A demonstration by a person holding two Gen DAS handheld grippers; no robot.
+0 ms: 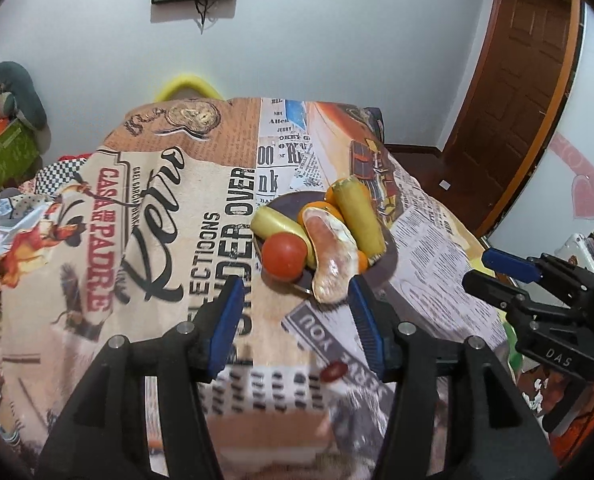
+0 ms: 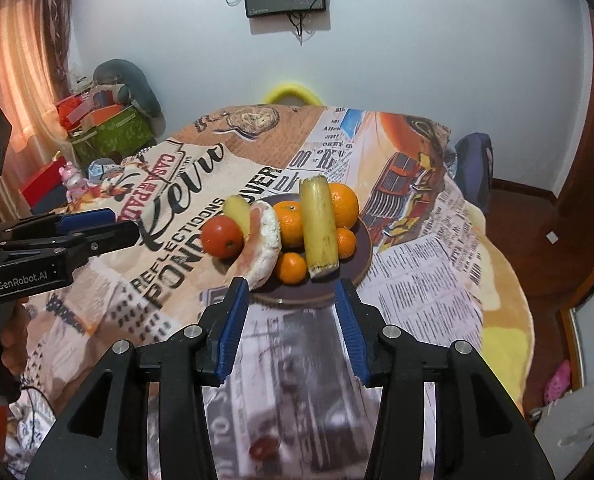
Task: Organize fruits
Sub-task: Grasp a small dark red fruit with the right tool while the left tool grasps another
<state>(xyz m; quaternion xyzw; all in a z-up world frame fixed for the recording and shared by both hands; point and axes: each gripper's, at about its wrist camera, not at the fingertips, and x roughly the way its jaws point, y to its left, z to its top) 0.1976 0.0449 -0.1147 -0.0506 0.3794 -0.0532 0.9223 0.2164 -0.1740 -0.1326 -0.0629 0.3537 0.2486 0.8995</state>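
Toward the far right part of the table (image 2: 437,264), on its newspaper-print cloth (image 1: 145,216), a dark plate (image 2: 363,248) carried all the fruit in a heap. A red tomato (image 2: 222,237) sat at the plate's left edge, touching a peeled pomelo segment (image 2: 263,246) that overhung the near-left rim. Behind them lay one pale yellow banana piece (image 2: 235,208); a second, longer banana piece (image 2: 319,228) lay across several oranges (image 2: 344,205) in the middle and on the right of the plate.

The left gripper (image 1: 295,320) hung above the cloth just short of the plate's near rim, its blue pads spread wide with nothing between them. The right gripper (image 2: 293,320) hovered beside it, likewise wide apart and empty, its tips framing the plate's near edge. A small red scrap (image 1: 334,371) lay on the cloth near the table's near edge, well apart from the plate.
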